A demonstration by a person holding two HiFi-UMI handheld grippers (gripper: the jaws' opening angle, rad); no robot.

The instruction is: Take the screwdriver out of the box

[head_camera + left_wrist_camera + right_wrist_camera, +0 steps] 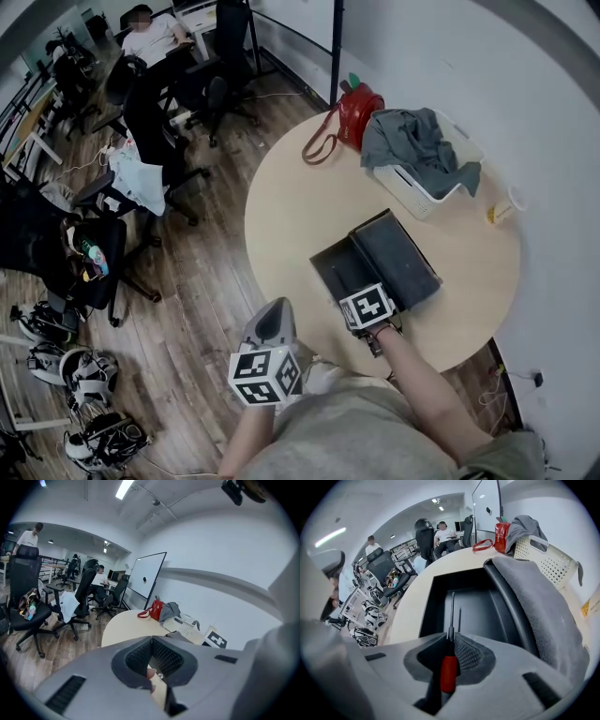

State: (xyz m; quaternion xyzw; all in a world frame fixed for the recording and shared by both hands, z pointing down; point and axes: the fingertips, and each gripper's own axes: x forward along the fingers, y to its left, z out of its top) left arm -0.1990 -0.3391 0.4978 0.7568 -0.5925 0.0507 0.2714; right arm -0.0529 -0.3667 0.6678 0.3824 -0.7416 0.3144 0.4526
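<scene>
A black box (330, 267) lies open near the front edge of the round table (291, 206), its lid (398, 255) folded back to the right. My right gripper (364, 302) points steeply down into the box tray. In the right gripper view the right gripper (451, 638) is shut on a screwdriver (449, 671) with a red handle. Its thin metal shaft (452, 613) sticks out over the black tray floor (483, 609). My left gripper (270, 323) hangs off the table's front left edge; in its own view the left gripper (151, 641) has its tips together with nothing between them.
A white basket (417, 192) draped with grey cloth (417, 141) and a red bag (358, 105) stand at the back of the table. A small yellow item (494, 214) lies at the right edge. Office chairs (159, 122) and a seated person are beyond on the wooden floor.
</scene>
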